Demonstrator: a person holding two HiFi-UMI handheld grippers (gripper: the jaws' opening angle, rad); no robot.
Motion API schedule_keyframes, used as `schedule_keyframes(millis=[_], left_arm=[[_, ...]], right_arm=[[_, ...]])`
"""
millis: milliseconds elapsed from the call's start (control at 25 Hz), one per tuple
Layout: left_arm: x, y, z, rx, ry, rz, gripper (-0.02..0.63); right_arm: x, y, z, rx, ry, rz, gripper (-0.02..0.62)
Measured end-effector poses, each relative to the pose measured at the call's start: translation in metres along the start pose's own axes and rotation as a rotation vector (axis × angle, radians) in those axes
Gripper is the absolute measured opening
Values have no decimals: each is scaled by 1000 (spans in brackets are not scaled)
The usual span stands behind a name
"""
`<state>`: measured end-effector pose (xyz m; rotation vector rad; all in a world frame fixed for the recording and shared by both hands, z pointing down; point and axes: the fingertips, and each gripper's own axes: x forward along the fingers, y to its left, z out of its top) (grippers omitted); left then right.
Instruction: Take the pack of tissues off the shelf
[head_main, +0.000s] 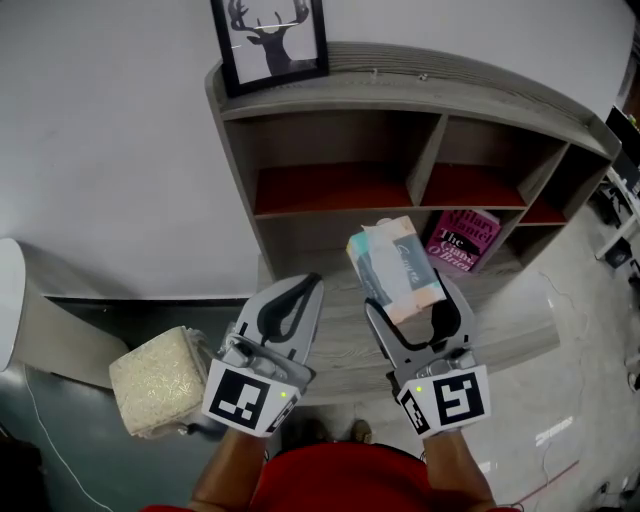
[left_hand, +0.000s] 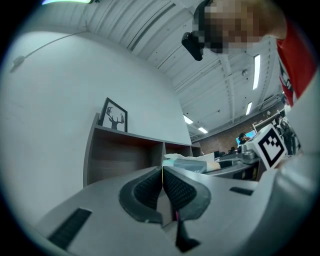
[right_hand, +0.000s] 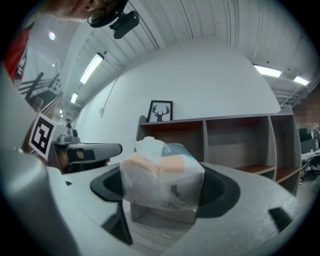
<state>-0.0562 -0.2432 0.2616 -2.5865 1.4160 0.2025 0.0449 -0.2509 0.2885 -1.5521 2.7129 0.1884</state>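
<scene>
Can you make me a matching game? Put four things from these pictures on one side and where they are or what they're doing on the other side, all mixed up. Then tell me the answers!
Things:
1. pack of tissues
2. deer picture
3. pink book
4. left gripper

Places or states:
A. jaws together, nothing in them
B. standing on top of the shelf
C. held between the jaws of the right gripper
D. inside the shelf, lower row

Pairs: 1-C, 2-B, 3-D, 4-A

Red shirt (head_main: 330, 485), grey left gripper (head_main: 312, 282) and right gripper (head_main: 408, 296).
Black pads (head_main: 283, 312) line the jaws; each carries a white cube (head_main: 250, 398) with black square markers and a green light (head_main: 285, 395).
</scene>
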Motion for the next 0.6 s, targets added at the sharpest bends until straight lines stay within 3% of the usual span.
schedule_keyframes(millis=[600], left_arm=[[6, -17, -3, 9, 17, 5, 9]], right_arm=[[-11, -14, -5, 34, 1, -1, 397]])
